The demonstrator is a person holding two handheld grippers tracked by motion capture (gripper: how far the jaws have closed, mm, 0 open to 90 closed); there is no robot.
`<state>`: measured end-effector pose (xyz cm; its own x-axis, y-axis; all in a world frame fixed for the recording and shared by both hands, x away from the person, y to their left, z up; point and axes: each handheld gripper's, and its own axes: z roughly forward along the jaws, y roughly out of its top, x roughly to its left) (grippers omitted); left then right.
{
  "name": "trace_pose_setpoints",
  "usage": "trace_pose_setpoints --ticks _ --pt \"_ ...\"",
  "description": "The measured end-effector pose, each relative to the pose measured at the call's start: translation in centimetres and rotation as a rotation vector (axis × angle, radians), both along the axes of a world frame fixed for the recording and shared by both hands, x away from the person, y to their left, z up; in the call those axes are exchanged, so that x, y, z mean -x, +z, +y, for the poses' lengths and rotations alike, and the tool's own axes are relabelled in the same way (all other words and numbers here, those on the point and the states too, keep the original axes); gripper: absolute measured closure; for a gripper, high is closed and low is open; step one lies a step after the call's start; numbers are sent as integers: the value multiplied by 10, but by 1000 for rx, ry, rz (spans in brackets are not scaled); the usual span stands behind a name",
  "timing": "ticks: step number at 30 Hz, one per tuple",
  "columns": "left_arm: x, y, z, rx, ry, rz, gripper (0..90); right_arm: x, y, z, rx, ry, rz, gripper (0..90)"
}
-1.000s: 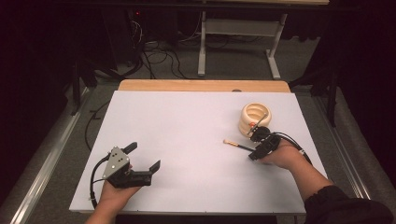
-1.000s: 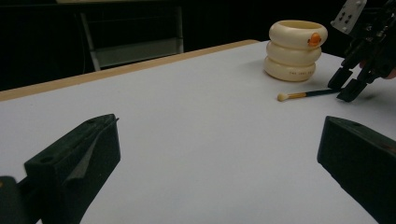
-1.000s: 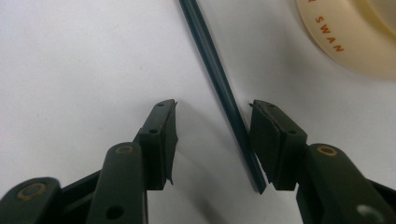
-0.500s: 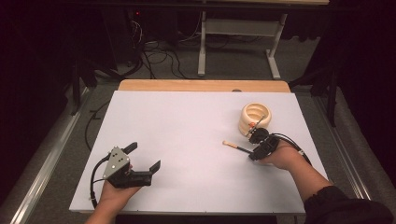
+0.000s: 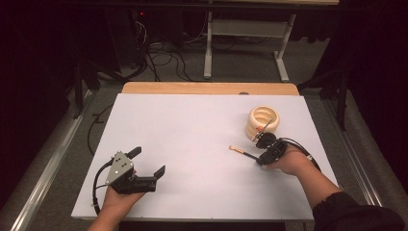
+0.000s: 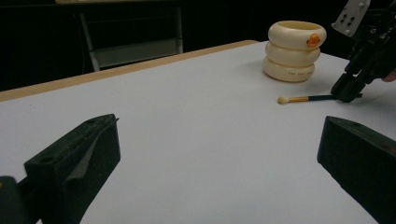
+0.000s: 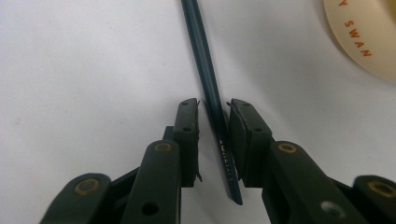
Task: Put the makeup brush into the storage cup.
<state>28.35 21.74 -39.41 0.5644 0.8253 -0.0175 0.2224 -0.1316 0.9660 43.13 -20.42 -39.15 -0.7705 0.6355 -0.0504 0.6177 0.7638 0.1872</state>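
Observation:
A thin brush [image 5: 243, 152] with a cream tip, an orange band and a dark teal handle lies flat on the white table [image 5: 192, 125]. My right gripper [image 5: 260, 159] points down at the handle's rear end. In the right gripper view the handle [image 7: 198, 46] runs between the two pads of the right gripper [image 7: 214, 105]. The jaws have just been closing, and thin gaps still show beside the handle. A cream ringed holder [image 5: 263, 122] stands just behind that hand. My left gripper [image 5: 148, 160] rests open and empty near the front left.
In the left gripper view, between the wide jaws of the left gripper [image 6: 218, 123], I see the holder [image 6: 294, 51], the brush [image 6: 303, 98] and the right gripper [image 6: 348, 93]. A wooden strip [image 5: 207, 88] borders the table's far edge; a metal frame and cables lie beyond.
Both hands have kept their places, and the brush lies where it lay.

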Motion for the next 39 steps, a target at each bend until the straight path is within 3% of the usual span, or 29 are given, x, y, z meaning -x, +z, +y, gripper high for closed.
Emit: trace_pose_setpoints --ticks 7,8,17,18,20,31,39 --pt "0 0 0 1 0 1 2 1 1 3 11 -19 12 785" --pt "0 0 0 -1 -1 1 2 0 0 3 18 4 9 795" --pt "0 0 0 0 -3 1 2 2 0 6 31 -2 6 826" --pt "0 0 -1 1 -3 -1 2 1 -1 6 38 26 0 831" --pt "0 0 0 -1 -3 -1 2 2 -1 6 40 31 -3 831" --pt "0 0 -1 0 -4 1 2 2 -1 6 32 12 4 848" --pt "0 -1 -1 2 -2 4 2 1 -1 7 47 44 2 867"
